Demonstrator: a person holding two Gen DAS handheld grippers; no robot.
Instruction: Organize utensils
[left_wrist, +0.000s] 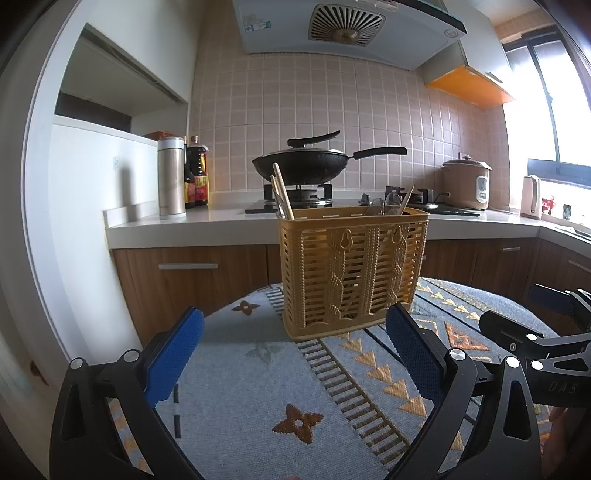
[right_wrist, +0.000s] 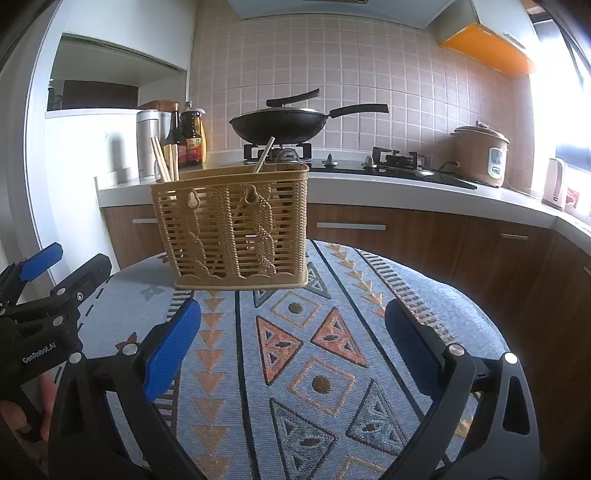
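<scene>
**A:** Where is the basket, and which way does it run?

**B:** The tan slotted basket (left_wrist: 352, 269) stands upright on the patterned cloth (left_wrist: 258, 369) that covers the tabletop, at the far side, near the cloth's back edge. Its long side faces me and runs left to right. My left gripper (left_wrist: 295, 350) has it straight ahead; from my right gripper (right_wrist: 291, 345) it sits ahead and to the left.

**A:** And the utensils?

**B:** A pair of chopsticks (left_wrist: 282, 194) pokes up at the basket's left end, leaning left. One more stick (left_wrist: 406, 199) leans right at the other end, beside some metal utensil tops I cannot make out clearly.

**A:** Your jaws?

**B:** Both sets are spread wide and hold nothing. They hang above the cloth, short of the basket, though in the left view the right blue pad (left_wrist: 413, 354) overlaps the basket's lower corner.

**A:** Room to move?

**B:** The cloth between me and the basket is bare. Behind the basket the tabletop ends, with the kitchen cabinets (right_wrist: 388, 236) beyond a gap.
</scene>
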